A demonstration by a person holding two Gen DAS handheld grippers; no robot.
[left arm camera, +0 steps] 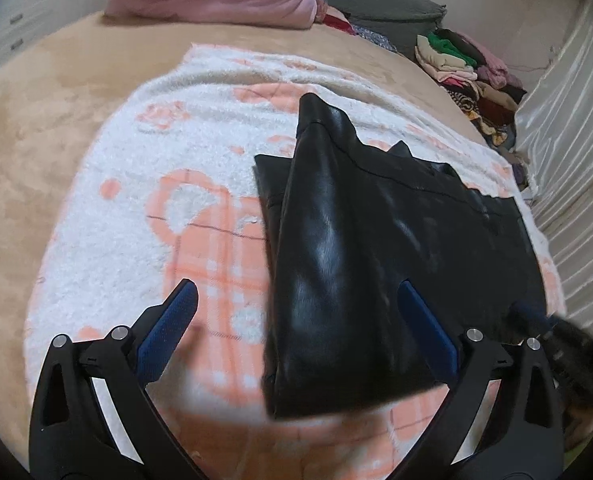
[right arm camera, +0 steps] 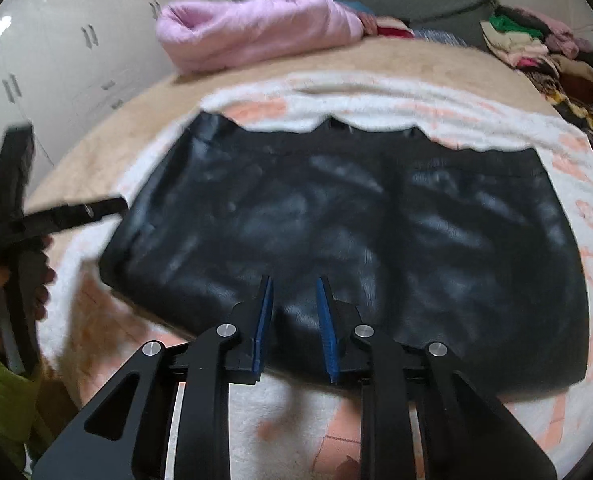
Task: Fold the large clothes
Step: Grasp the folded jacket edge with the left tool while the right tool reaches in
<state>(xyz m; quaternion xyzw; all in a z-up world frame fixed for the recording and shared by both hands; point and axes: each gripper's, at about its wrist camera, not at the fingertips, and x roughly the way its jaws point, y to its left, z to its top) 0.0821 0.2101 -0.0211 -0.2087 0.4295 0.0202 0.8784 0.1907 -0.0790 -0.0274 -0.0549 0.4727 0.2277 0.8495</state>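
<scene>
Now both claws open, empty.

Black glossy leather-look garment, folded, lying flat on white-and-peach blanket on bed; waistband at far edge.

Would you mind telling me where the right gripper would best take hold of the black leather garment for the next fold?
Probably the near hem of the black leather garment, approached from the near side, low. That edge lies flat on the white and peach blanket, just ahead of the right gripper, whose jaws stand narrowly apart and empty.
</scene>
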